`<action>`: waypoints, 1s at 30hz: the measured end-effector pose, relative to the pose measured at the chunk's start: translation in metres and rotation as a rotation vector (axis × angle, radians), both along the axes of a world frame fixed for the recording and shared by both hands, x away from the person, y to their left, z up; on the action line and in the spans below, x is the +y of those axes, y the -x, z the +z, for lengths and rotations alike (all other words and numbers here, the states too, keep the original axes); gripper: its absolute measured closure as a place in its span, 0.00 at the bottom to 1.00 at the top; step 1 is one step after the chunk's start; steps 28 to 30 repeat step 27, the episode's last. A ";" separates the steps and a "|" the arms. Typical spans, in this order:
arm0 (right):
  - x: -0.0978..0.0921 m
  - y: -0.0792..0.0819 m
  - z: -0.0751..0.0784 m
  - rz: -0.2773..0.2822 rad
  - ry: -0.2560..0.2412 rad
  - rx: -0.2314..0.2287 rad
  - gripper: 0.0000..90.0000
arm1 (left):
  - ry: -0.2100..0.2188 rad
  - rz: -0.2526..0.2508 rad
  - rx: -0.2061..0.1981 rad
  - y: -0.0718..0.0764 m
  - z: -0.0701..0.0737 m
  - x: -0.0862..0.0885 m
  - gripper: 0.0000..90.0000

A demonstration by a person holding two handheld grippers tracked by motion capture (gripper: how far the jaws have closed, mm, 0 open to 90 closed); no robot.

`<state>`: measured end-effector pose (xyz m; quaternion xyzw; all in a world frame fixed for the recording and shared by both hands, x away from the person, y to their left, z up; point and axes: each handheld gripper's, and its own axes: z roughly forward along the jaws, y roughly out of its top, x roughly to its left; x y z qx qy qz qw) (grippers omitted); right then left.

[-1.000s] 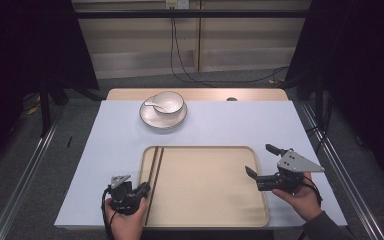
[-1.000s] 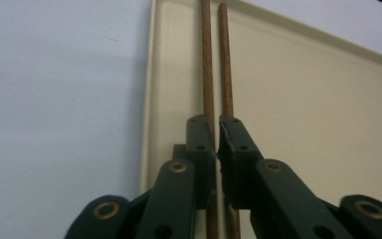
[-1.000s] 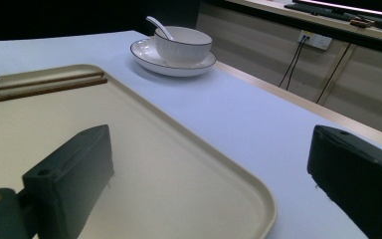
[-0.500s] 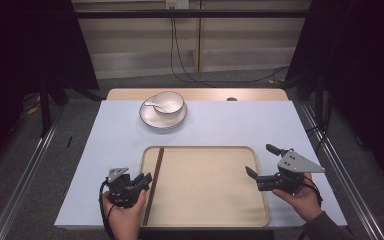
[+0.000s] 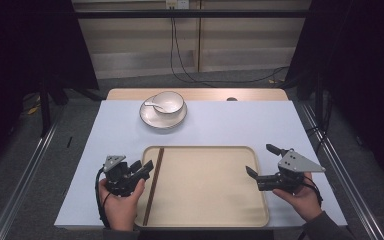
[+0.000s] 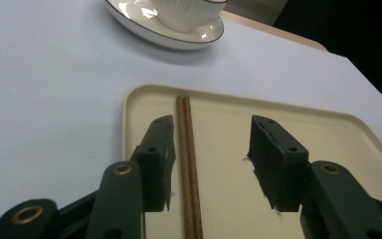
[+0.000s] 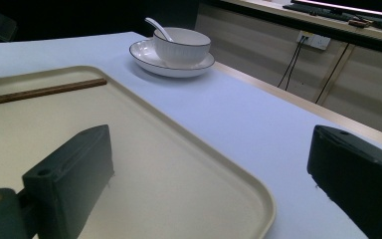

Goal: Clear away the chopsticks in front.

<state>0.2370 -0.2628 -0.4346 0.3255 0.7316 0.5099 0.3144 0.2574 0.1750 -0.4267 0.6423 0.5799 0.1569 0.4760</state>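
The left hand-held gripper [image 5: 142, 169] sits in the person's left hand [image 5: 121, 202], jaws parted and pointing forward. The right hand-held gripper [image 5: 261, 161], gripped by the right hand [image 5: 300, 196], has its jaws spread wide.

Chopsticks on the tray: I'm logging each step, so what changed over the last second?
The left gripper shifted right and slightly forward, toward the chopsticks; its open fingers now straddle them without closing. The chopsticks look like a closer pair than a second ago, though I can't be sure. The right gripper stayed open at the tray's right edge; the bowl, spoon and saucer stayed put.
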 end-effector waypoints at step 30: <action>0.000 0.000 0.000 -0.004 -0.002 0.004 0.04 | 0.001 -0.052 -0.165 -0.020 0.023 0.023 0.22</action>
